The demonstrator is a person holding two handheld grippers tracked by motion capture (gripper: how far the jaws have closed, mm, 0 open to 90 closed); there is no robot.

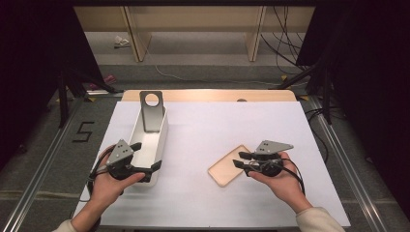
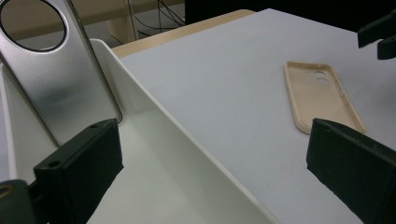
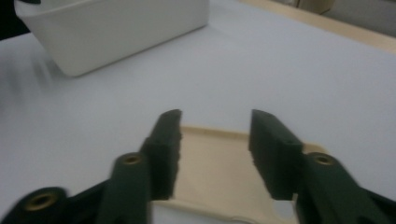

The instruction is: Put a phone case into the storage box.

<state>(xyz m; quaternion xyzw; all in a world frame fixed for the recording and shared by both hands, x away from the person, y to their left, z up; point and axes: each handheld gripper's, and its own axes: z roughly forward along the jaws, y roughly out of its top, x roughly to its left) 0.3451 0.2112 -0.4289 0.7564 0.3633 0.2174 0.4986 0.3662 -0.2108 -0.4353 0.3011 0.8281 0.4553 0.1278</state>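
My left tongs [image 1: 148, 156] straddle the bin [image 1: 162, 129] wall, released; right tongs [image 1: 240, 159] hang released over the case [image 1: 223, 170] on the white counter [image 1: 203, 130].

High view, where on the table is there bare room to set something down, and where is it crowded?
Bare: the white table top between the white bin and the phone case, the far right corner, and the near edge between the forearms. Crowded: the left side, with the bin, its metal stand and the left gripper; and around the right gripper.
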